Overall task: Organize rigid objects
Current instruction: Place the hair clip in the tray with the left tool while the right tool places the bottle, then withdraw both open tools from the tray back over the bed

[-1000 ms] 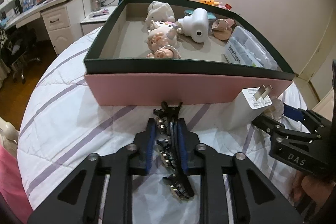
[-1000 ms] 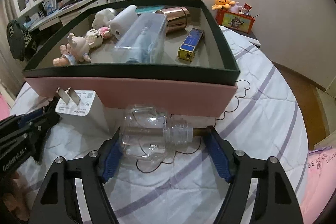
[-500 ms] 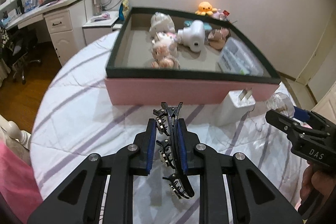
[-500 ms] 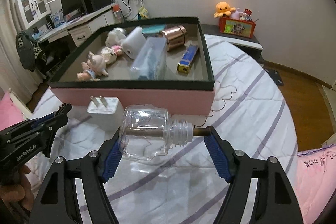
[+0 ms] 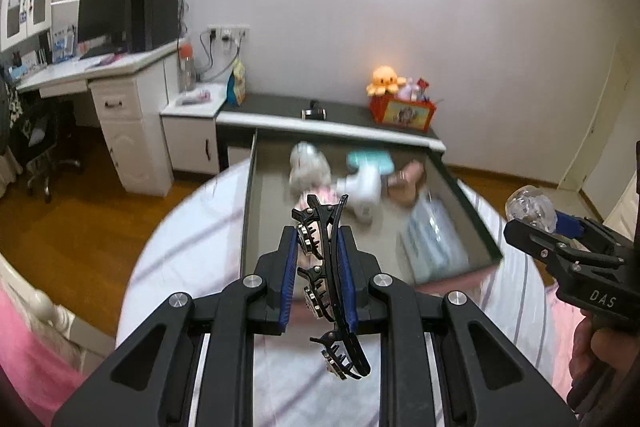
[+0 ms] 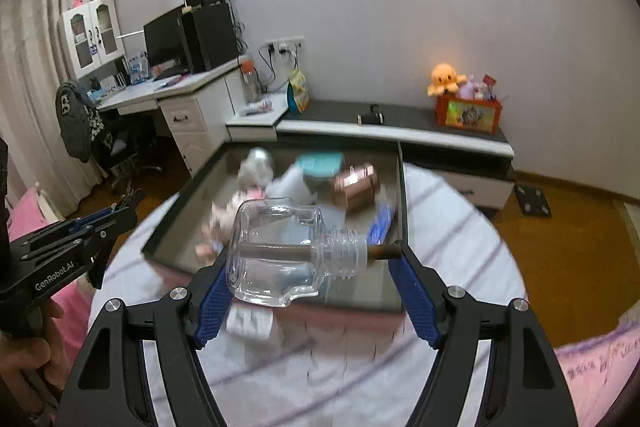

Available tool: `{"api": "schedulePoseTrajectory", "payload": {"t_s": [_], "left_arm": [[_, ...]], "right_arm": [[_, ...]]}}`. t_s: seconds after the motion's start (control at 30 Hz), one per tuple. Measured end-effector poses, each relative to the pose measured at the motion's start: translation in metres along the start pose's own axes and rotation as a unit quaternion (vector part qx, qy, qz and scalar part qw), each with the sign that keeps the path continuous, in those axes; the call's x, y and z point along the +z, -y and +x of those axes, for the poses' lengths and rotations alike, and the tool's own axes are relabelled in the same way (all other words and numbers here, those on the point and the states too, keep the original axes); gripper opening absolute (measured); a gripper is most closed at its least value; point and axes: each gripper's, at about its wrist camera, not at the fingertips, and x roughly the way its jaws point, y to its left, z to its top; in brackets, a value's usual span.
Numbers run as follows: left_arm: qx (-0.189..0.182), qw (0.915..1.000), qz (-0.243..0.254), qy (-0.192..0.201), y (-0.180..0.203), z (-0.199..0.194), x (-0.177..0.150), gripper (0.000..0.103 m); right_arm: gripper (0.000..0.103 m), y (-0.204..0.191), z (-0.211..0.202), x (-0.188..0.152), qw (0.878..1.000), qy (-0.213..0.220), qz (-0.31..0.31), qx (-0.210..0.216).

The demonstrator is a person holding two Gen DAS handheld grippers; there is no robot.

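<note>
Overhead, both grippers tilt down toward the box [image 5: 492, 247], each loaded.

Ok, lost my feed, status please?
Left gripper shut on hair clip. Right gripper shut on glass bottle. Both above the box; nothing in the way.

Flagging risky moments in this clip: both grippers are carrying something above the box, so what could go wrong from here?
The glass bottle is pinched end to end in the right gripper, one pad only on its stopper tip; it could pivot out and fall onto the items in the box. The hair clip juts past both ends of the left gripper and may snag the box rim.
</note>
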Motion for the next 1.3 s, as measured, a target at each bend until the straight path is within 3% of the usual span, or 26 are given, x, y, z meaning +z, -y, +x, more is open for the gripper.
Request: {"api": "schedulePoseTrajectory", "payload": {"t_s": [0.17, 0.33, 0.53, 0.8, 0.87, 0.9, 0.93, 1.03, 1.07, 1.3], "left_arm": [[-0.006, 1.0000, 0.000, 0.007, -0.001, 0.024, 0.031, 0.020], [-0.006, 0.9999, -0.001, -0.014, 0.001, 0.068, 0.047, 0.020], [-0.006, 0.9983, -0.003, -0.058, 0.004, 0.126, 0.042, 0.020], [0.001, 0.9964, -0.002, -0.085, 0.004, 0.152, 0.033, 0.022], [0.006, 0.9965, -0.004, -0.083, 0.003, 0.150, 0.033, 0.044], [0.013, 0.9970, -0.007, -0.077, 0.002, 0.145, 0.033, 0.074], [0.021, 0.9974, -0.011, -0.068, 0.001, 0.141, 0.033, 0.097], [0.032, 0.9988, -0.020, -0.031, -0.005, 0.117, 0.034, 0.103], [0.035, 0.9987, -0.019, -0.030, -0.007, 0.112, 0.033, 0.103], [0.043, 0.9987, -0.024, -0.015, -0.015, 0.066, 0.021, 0.103]], "right_arm": [[0.075, 0.000, 0.028, 0.030, 1.000, 0.001, -0.006, 0.005], [0.075, 0.007, 0.071, 0.044, 1.000, -0.026, -0.001, 0.002], [0.075, 0.013, 0.115, 0.043, 0.998, -0.066, -0.002, -0.002], [0.076, 0.024, 0.139, 0.036, 0.995, -0.096, 0.001, -0.011], [0.079, 0.025, 0.138, 0.033, 0.995, -0.098, 0.000, -0.014], [0.083, 0.026, 0.137, 0.033, 0.995, -0.097, 0.000, -0.015], [0.084, 0.026, 0.134, 0.032, 0.995, -0.095, 0.001, -0.014], [0.094, 0.028, 0.121, 0.030, 0.996, -0.086, 0.008, -0.018], [0.102, 0.028, 0.117, 0.030, 0.996, -0.083, 0.009, -0.025], [0.103, 0.026, 0.063, 0.023, 0.998, -0.035, 0.042, -0.012]]}}
